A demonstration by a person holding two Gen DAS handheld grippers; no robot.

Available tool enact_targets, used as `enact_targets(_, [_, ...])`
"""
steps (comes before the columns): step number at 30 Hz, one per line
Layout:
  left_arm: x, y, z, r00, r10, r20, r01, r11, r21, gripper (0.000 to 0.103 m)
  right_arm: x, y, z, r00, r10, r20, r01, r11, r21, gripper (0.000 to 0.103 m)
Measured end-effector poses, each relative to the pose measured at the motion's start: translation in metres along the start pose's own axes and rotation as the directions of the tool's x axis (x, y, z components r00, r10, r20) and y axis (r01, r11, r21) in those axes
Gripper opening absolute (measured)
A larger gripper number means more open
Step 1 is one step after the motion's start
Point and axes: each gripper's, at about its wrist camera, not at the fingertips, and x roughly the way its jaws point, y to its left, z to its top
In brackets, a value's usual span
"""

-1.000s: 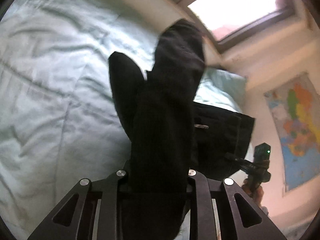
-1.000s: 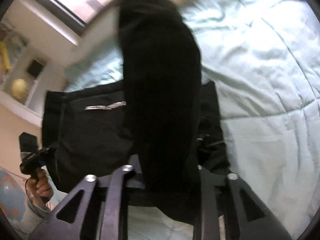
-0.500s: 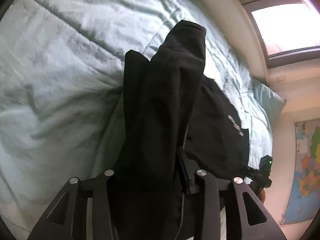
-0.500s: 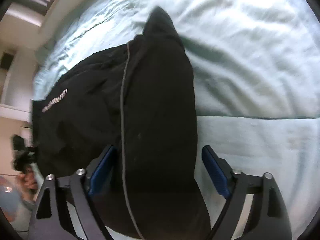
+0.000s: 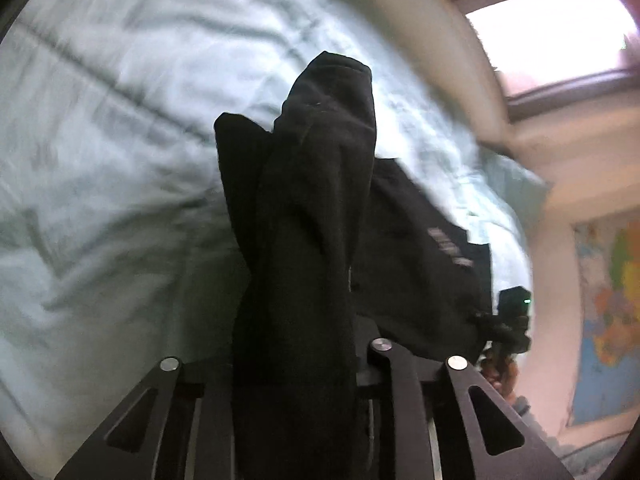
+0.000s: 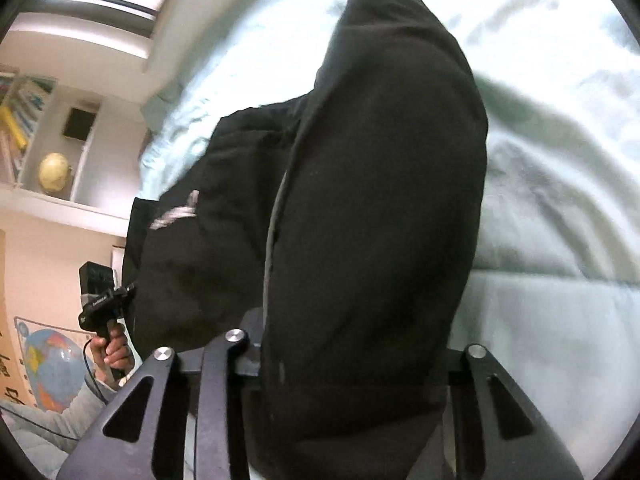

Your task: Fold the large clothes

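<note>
Fabric fills the near field of both wrist views. Left tool (image 5: 296, 364): closed on a thick bunch of the black garment (image 5: 312, 216), cloth standing up between the fingers. Right tool (image 6: 352, 360): black cloth bulks between its fingers, which stand fairly wide apart; whether they actually pinch it cannot be told from this view.

Beyond the tools, the rest of the garment hangs and trails onto the bed (image 5: 100, 128). Its flat part, with a pale printed logo (image 6: 176, 212), lies toward the bed's far edge, by the wall. Each view shows the other tool holding that flat part's edge. The pale green duvet under it is quilted and wrinkled.

Handling, as judged: soft, limp, thick cloth, probably fleece or heavy jersey; not fragile, not slippery, some weight when lifted. It bunches and sags instead of holding a line. Best taken at hems, corners or seams, both tools level, keeping the edge taut so the fold lands straight. Risk: a thick wad in the grip hides layers and drags the lower panel askew.

Far background: window (image 5: 560, 28), wall map (image 5: 612, 312), shelf with yellow globe (image 6: 54, 172).
</note>
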Motion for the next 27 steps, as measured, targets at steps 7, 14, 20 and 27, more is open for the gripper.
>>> enact_targets(7, [-0.089,-0.076,-0.033,0.99,-0.109,0.094,0.093,0.983,0.158,0.02,-0.068,0.108,-0.064,0.992,0.003,0.129,0.012,0.993,-0.121,0.037])
enact_targets(14, [-0.136,-0.078,-0.079,0.988,-0.133,0.083,0.119,0.98,0.159,0.022,-0.116,0.148,-0.13,0.992,-0.026,0.127,0.035,0.997,-0.069,0.038])
enact_targets(20, [-0.1,-0.019,-0.117,0.998,-0.047,-0.051,0.049,0.998,0.048,0.022,-0.079,0.121,-0.176,0.986,-0.168,-0.001,0.168,0.985,0.033,0.041])
enact_targets(27, [-0.046,0.112,-0.132,0.984,-0.043,-0.175,-0.004,0.965,-0.261,0.055,-0.036,0.038,-0.209,0.951,-0.308,-0.039,0.306,0.908,0.287,0.067])
